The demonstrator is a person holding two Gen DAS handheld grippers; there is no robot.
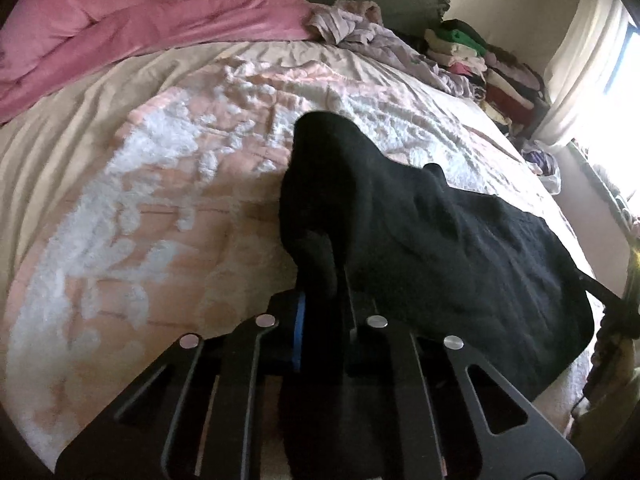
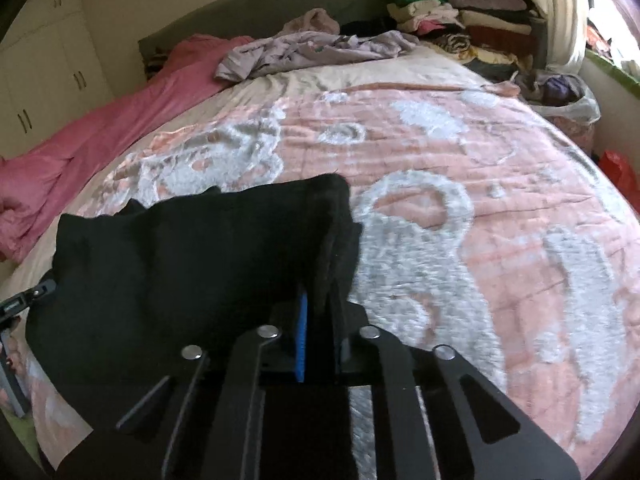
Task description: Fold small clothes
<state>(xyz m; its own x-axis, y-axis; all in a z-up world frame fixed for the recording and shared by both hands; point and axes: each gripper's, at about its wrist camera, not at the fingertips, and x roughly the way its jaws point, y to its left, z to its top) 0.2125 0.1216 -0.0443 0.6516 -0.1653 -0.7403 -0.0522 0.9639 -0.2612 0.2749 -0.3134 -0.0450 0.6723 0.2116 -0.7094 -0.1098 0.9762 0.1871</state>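
A black garment (image 1: 460,248) is held up over the pink and white bedspread (image 1: 160,208), stretched between my two grippers. My left gripper (image 1: 320,300) is shut on its left edge; the cloth bunches over the fingertips and hides them. In the right wrist view the same black garment (image 2: 180,264) spreads to the left, and my right gripper (image 2: 320,312) is shut on its right edge. The left gripper's body (image 2: 24,300) shows at that view's left edge, and the right gripper's arm (image 1: 608,296) at the left wrist view's right edge.
A pink duvet (image 1: 140,28) lies along the bed's far left. A crumpled lilac garment (image 2: 304,50) lies near the grey headboard (image 2: 260,16). Stacks of folded clothes (image 2: 460,20) stand at the far right corner. A plastic bag (image 2: 568,104) and a curtain (image 1: 584,64) are by the window.
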